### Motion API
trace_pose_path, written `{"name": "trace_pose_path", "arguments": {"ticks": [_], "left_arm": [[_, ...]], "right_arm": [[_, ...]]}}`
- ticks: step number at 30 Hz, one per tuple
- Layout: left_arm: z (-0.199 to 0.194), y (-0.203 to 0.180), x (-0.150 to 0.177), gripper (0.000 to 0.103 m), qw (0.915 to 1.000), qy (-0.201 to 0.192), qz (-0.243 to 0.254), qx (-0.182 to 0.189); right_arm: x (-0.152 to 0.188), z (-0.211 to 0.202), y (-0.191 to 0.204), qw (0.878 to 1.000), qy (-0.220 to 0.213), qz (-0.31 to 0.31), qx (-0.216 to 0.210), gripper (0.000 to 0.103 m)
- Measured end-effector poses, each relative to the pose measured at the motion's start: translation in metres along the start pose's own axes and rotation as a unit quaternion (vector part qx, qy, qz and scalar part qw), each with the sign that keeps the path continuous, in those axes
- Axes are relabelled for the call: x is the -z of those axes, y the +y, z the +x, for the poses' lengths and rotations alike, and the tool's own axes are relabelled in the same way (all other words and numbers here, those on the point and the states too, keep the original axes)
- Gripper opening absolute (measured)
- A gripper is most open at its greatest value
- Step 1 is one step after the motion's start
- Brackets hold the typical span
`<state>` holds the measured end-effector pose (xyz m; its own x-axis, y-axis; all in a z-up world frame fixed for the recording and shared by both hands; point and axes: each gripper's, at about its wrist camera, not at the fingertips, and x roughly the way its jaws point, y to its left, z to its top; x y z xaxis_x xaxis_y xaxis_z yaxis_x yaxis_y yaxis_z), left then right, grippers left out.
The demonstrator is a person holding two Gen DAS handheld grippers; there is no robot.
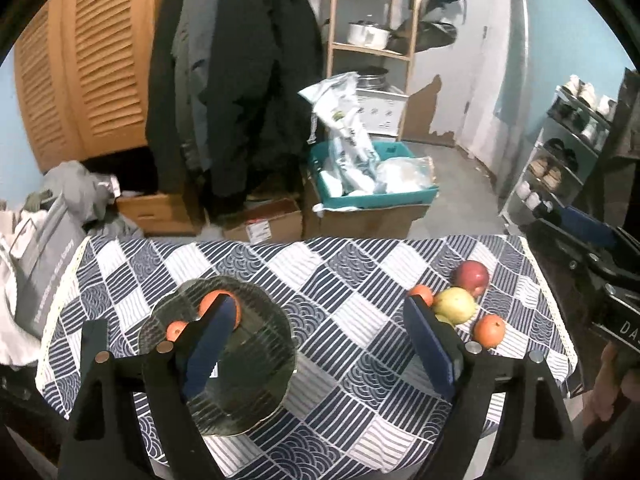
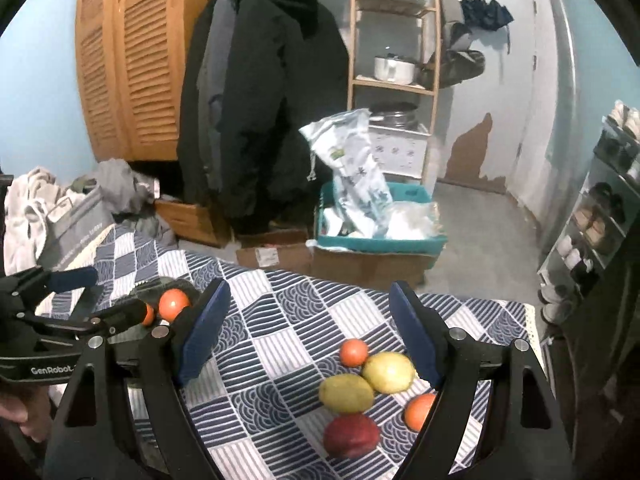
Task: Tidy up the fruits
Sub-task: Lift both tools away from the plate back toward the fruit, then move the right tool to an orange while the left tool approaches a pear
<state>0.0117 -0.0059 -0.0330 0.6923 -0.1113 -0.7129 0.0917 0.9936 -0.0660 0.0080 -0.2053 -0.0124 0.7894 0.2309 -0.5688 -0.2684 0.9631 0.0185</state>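
A ribbed glass plate (image 1: 248, 400) sits on the checked tablecloth at the left and holds two oranges (image 1: 176, 330), one partly behind my finger. My left gripper (image 1: 320, 344) hovers open above the cloth, empty, with its left pad over the plate. To the right lie a red apple (image 1: 472, 276), a yellow-green fruit (image 1: 456, 306) and an orange (image 1: 490, 330). My right gripper (image 2: 308, 334) is open and empty above that group: two yellow-green fruits (image 2: 388, 372), a red apple (image 2: 351, 434), a small orange (image 2: 354, 352) and an orange (image 2: 420, 412) partly behind its right finger.
The table (image 1: 360, 264) ends at its far edge just beyond the fruit. Beyond it stand cardboard boxes (image 1: 264, 224), a teal crate of bags (image 1: 376, 196), hanging coats (image 1: 240, 80), a wooden shelf (image 1: 372, 48) and a shoe rack (image 1: 560, 160). A grey bag (image 1: 44, 264) leans at the table's left.
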Motion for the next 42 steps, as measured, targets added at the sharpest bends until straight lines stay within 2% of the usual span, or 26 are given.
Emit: {"name": "trace_pose_path", "arguments": {"ticks": [11, 24, 31, 42], "left_arm": [[-0.003, -0.034, -0.008, 0.087, 0.9997, -0.008, 0.018, 0.014], [0.005, -0.064, -0.010, 0.087, 0.9991, -0.001, 0.035, 0.026], [0.033, -0.076, -0.004, 0.087, 0.9984, 0.028, 0.037, 0.032], [0.089, -0.093, 0.015, 0.087, 0.9949, 0.085, 0.032, 0.044]], "right_arm": [[0.013, -0.016, -0.041, 0.999, -0.003, 0.026, 0.028, 0.082], [0.026, -0.018, -0.067, 0.998, 0.013, 0.040, 0.044, 0.082], [0.040, -0.002, -0.091, 0.996, 0.040, 0.069, 0.043, 0.082], [0.070, 0.036, -0.120, 0.987, 0.113, 0.081, 0.083, 0.082]]}}
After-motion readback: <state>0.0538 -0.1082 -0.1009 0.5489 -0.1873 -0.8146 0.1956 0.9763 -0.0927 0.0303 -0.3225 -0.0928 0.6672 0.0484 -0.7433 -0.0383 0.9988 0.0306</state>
